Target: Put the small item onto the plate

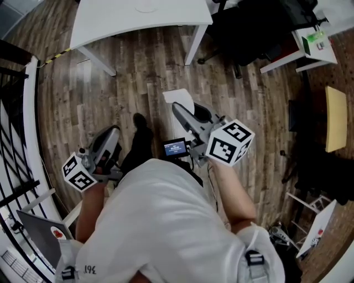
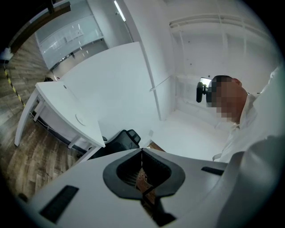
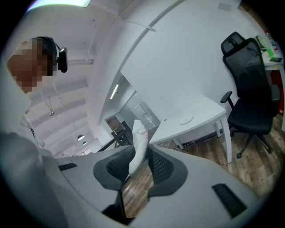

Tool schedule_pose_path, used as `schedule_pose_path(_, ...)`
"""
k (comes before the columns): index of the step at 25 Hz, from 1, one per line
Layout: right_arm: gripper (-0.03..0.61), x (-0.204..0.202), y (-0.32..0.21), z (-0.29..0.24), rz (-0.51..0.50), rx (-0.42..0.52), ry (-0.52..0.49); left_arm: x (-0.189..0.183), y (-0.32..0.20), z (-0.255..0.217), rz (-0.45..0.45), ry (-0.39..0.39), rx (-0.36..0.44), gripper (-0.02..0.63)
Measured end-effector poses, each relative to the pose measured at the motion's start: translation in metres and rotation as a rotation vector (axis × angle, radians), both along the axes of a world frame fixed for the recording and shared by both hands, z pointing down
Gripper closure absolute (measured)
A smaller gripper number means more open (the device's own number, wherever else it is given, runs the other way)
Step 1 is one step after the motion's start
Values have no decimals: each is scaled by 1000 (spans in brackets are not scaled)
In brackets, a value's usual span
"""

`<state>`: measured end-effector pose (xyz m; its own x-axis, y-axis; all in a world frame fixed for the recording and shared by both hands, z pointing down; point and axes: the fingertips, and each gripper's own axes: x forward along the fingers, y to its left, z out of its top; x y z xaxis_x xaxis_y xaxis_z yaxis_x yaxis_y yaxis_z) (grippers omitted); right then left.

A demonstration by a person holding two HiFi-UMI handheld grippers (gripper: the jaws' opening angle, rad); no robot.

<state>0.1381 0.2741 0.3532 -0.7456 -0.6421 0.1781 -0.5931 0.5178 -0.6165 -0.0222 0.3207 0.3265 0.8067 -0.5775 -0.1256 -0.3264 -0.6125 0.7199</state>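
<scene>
My right hand-held gripper (image 3: 141,156) clamps the small item (image 3: 139,140), a white strip whose length juts out past the jaws. What I take for the plate (image 3: 186,119) lies well ahead on the white tabletop (image 3: 209,111), slightly right. My left hand-held gripper (image 2: 141,153) is closed and empty.

Ahead: plate (image 1: 146,8) on table (image 1: 110,19); chair (image 1: 249,33) right of table; item (image 3: 139,142) in right tool (image 1: 185,113).

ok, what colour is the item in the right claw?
The item is white; clearest in the right gripper view.
</scene>
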Motion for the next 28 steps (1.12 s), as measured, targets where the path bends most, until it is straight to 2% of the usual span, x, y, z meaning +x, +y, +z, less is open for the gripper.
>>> schedule_pose_path(5,479,-19,-74,2,47,-1,23,-26,-78,12,21,17,-10,609)
schedule_pose_path(12,479,-53,-175,-12,110,-18,67,-63,-192,3,93,31,-3,609)
schedule_pose_path(16,479,-71,-214,-12,124,-34,94,-85,-235,4,100,45,-7,609)
schedule_pose_path(21,479,-64,-268,-5,145,-68,109,-78,-287,11,106,59,-43,609)
schedule_pose_path(28,479,-56,-310,14,105,-101,118,-70,-314,13,78,38,-52,609)
